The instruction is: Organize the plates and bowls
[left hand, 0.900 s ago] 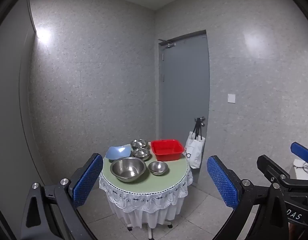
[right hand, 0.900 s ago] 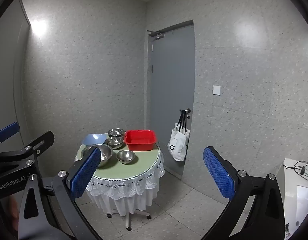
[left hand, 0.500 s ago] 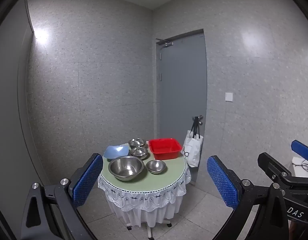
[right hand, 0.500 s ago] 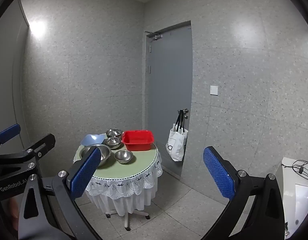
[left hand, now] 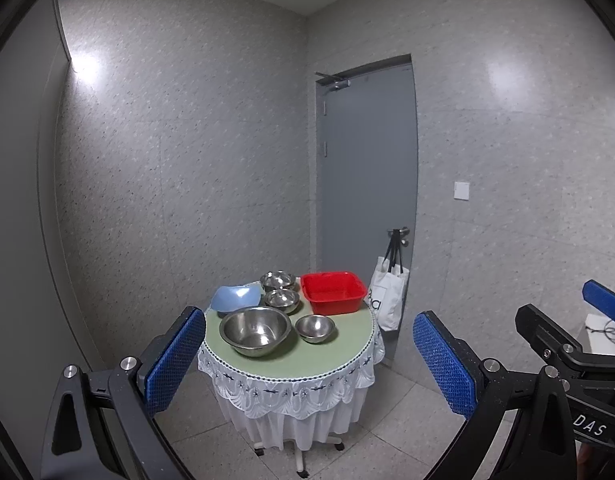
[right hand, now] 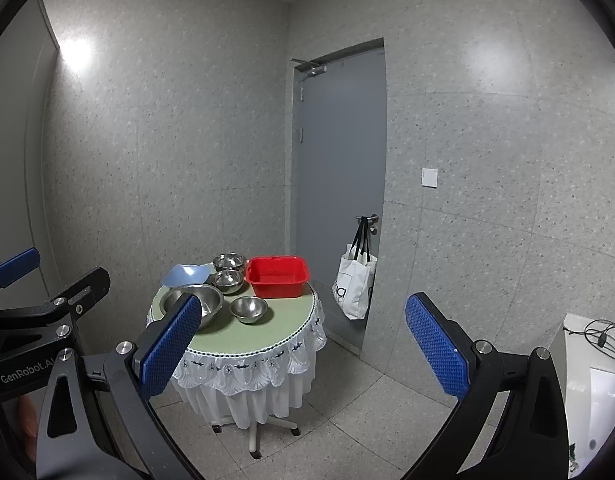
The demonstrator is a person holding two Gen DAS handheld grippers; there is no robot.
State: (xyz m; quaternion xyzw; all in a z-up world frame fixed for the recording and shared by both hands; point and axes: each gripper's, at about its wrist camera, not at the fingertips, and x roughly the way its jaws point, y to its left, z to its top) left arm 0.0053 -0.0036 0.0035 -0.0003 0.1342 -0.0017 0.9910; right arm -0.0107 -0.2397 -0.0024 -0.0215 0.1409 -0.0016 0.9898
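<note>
Both tongs spread wide, empty — left gripper point(left hand: 307, 364) and right gripper point(right hand: 303, 344) well short of the round table point(left hand: 347, 344); steel bowls point(left hand: 255, 330) lie ahead, slightly leftward — nearer the left

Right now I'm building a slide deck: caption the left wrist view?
Open left claw faces a round table holding four steel bowls, a blue bowl and a red tub.

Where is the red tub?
The red tub sits at the back right of the round table in both views, beside the two small steel bowls, near the grey door.
</note>
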